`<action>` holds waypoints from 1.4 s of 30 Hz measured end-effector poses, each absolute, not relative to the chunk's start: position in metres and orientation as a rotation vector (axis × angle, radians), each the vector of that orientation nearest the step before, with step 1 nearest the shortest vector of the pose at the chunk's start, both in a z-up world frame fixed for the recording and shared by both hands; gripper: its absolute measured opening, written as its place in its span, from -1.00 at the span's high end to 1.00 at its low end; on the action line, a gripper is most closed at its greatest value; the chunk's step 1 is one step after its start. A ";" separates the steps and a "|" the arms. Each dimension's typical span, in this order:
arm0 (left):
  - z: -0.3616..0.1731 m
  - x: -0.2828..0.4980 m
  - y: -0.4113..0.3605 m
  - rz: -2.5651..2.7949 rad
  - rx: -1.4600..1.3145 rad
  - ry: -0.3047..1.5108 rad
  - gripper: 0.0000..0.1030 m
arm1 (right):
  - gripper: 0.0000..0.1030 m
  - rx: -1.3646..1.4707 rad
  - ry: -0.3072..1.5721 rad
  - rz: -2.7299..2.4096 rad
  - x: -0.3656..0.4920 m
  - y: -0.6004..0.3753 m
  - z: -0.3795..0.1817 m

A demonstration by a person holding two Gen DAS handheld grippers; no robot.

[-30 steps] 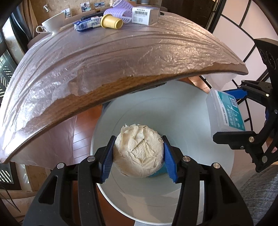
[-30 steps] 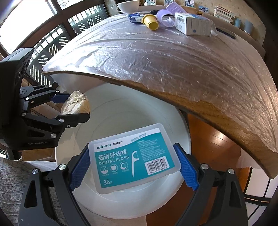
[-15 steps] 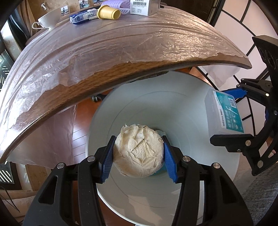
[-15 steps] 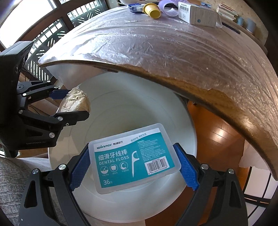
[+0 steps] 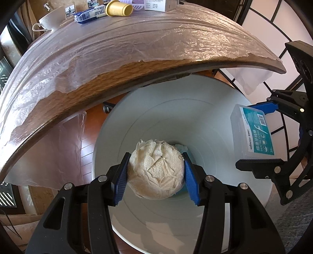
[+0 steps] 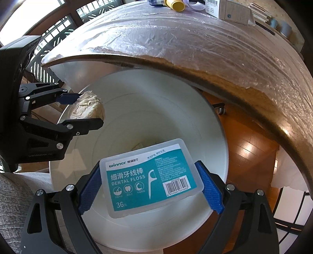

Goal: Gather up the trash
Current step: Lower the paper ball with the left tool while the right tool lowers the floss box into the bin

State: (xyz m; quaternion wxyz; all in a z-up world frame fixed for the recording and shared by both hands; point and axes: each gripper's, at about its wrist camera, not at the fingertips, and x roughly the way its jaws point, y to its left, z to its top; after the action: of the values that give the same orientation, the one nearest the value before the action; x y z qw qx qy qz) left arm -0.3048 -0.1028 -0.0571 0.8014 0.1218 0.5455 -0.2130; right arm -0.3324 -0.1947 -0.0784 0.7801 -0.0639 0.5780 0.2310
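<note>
White plastic fills the middle of both views: a round bin (image 5: 215, 136) stands on the wooden floor, tucked partly under the edge of a wooden table (image 5: 121, 82) covered in a wrinkled clear film (image 5: 137, 45). Both tongs point steeply down over its mouth.

The left gripper (image 5: 156, 172) is clamped on a crumpled ball of paper towel (image 5: 156, 172), its blue pads pressing the wad from either side. The ball hangs above the bin's interior, near the middle of the opening as that camera sees it; from the right wrist view the same wad (image 6: 88, 107) sits over the bin's left rim. Something pale blue lies at the bottom of the bin, mostly hidden behind the wad.

The right gripper (image 6: 150, 183) grips a flat clear plastic box of dental floss (image 6: 150, 175) with a teal label, held by its short ends between the blue pads, label facing up. It hangs over the bin opening. In the left wrist view the box (image 5: 252, 131) shows edge-on above the bin's right rim.

On the far side of the table lie a yellow cap (image 5: 118, 8), a blue and white wrapper (image 5: 90, 13), a white cup (image 5: 52, 18) and a small carton (image 6: 227, 9).
</note>
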 end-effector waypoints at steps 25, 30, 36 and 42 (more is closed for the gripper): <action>-0.097 -0.303 -0.112 -0.460 0.301 1.199 -0.02 | -0.73 -0.154 1.273 0.501 -0.328 -0.191 -0.086; -0.103 -0.299 -0.113 -0.459 0.307 1.209 -0.02 | -0.73 -0.157 1.274 0.501 -0.328 -0.191 -0.086; -0.110 -0.298 -0.117 -0.459 0.314 1.215 -0.02 | -0.73 -0.160 1.277 0.502 -0.327 -0.191 -0.085; -0.107 -0.302 -0.122 -0.449 0.301 1.196 -0.46 | -0.73 -0.148 1.283 0.514 -0.328 -0.191 -0.085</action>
State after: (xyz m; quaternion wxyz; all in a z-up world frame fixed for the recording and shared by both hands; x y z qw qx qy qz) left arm -0.3017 -0.1217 -0.1066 0.7923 0.1401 0.5560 -0.2087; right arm -0.3277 -0.1905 -0.0846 0.7680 -0.0684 0.5911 0.2368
